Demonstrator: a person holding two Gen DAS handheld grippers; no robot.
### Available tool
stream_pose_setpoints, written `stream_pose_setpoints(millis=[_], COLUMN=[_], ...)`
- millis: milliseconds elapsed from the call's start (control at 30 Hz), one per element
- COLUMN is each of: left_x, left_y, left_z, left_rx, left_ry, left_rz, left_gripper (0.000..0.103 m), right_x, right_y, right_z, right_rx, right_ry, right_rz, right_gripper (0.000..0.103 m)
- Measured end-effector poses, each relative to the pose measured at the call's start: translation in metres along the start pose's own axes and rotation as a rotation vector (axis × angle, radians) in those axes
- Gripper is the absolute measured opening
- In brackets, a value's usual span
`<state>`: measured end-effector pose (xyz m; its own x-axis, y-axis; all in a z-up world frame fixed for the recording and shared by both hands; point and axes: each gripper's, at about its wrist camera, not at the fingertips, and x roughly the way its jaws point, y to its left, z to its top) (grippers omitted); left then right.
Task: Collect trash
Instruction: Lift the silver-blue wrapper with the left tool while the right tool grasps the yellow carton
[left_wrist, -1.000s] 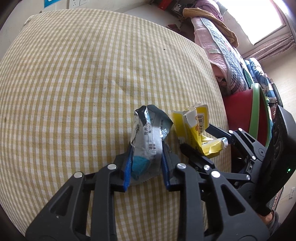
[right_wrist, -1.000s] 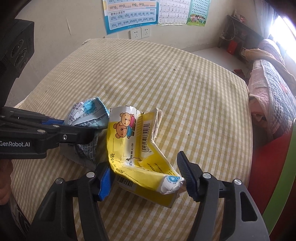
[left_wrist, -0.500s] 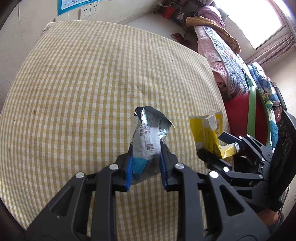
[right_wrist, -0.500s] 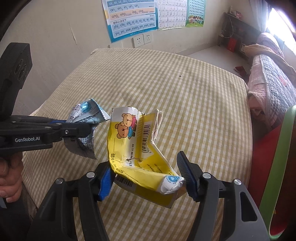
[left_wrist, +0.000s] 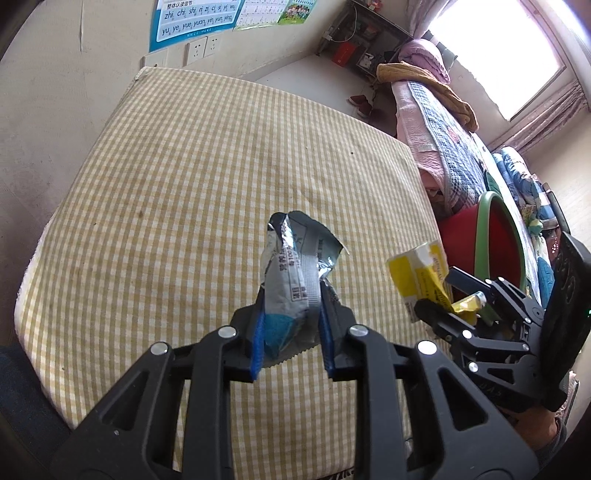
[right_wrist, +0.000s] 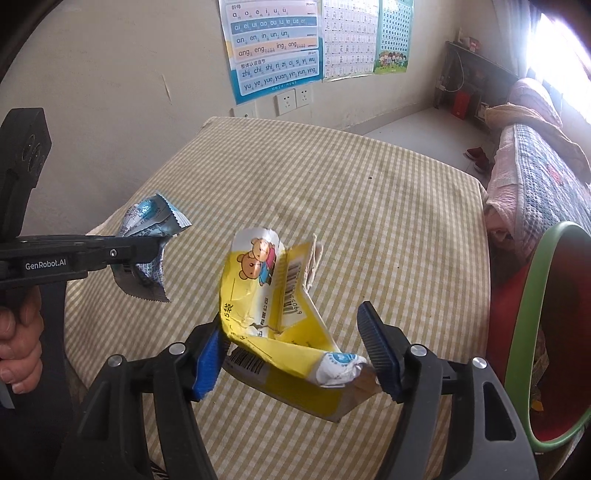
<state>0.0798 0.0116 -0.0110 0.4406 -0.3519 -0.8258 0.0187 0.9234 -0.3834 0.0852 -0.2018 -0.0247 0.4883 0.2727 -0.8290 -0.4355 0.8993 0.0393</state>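
My left gripper (left_wrist: 291, 332) is shut on a crumpled silver and blue snack wrapper (left_wrist: 291, 269) and holds it above the checked table (left_wrist: 184, 177). The wrapper also shows in the right wrist view (right_wrist: 147, 254), at the left. My right gripper (right_wrist: 295, 354) is shut on a torn yellow carton with a bear picture (right_wrist: 273, 317) and holds it in the air. The carton shows at the right of the left wrist view (left_wrist: 421, 273). A red bin with a green rim (right_wrist: 535, 332) stands beside the table's right edge.
The table has a yellow and white checked cloth (right_wrist: 369, 206). A bed with quilts (left_wrist: 443, 140) lies beyond the bin. Posters and wall sockets (right_wrist: 291, 99) are on the far wall. The red bin also shows in the left wrist view (left_wrist: 480, 236).
Both grippers have risen with their trash, so the table looks farther below. The right gripper with the carton has moved right, closer to the red bin.
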Motion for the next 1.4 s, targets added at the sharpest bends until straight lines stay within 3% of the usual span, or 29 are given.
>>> stream_pose_setpoints(millis=[633,1400], left_x=[-0.036,-0.014], left_y=[-0.012,0.001], left_z=[-0.011,-0.017], left_rx=[0.026,0.005], left_ry=[-0.065,-0.015], left_rz=[-0.023,-0.008], left_gripper=[0.023,0.023], right_x=[-0.030,0.022], right_y=[0.027,0.018], right_z=[-0.020,-0.040], right_rx=[-0.036,0.016], right_ry=[-0.012,0.141], right_rz=[-0.008,0.028], right_gripper=[0.065,0.065])
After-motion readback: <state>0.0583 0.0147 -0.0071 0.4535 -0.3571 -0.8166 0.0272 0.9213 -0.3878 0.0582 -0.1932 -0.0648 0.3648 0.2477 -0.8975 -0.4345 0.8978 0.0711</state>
